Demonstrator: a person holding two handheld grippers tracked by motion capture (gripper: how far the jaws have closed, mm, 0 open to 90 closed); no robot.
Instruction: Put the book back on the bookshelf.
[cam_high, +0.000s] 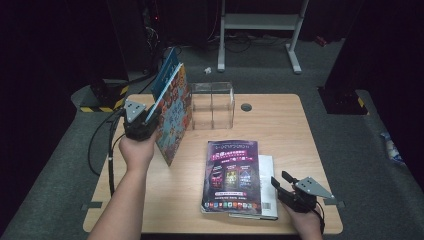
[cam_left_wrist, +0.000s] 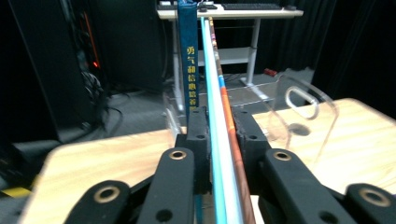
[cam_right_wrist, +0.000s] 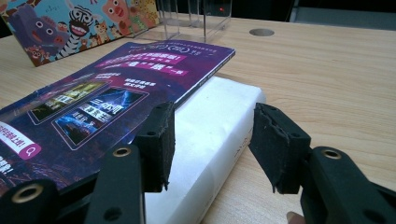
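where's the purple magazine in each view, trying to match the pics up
High view: the purple magazine lies flat at centre-right of the table, on top of a white book.
Left gripper view: not in it.
Right gripper view: it covers the left half, beyond the left jaw.
Shared landmark: the clear acrylic box at the table's far side.

The magazine (cam_high: 232, 172) lies on a book (cam_high: 267, 187), before the divided box (cam_high: 213, 104); upright books (cam_high: 172, 117) stand left, perhaps touching it.
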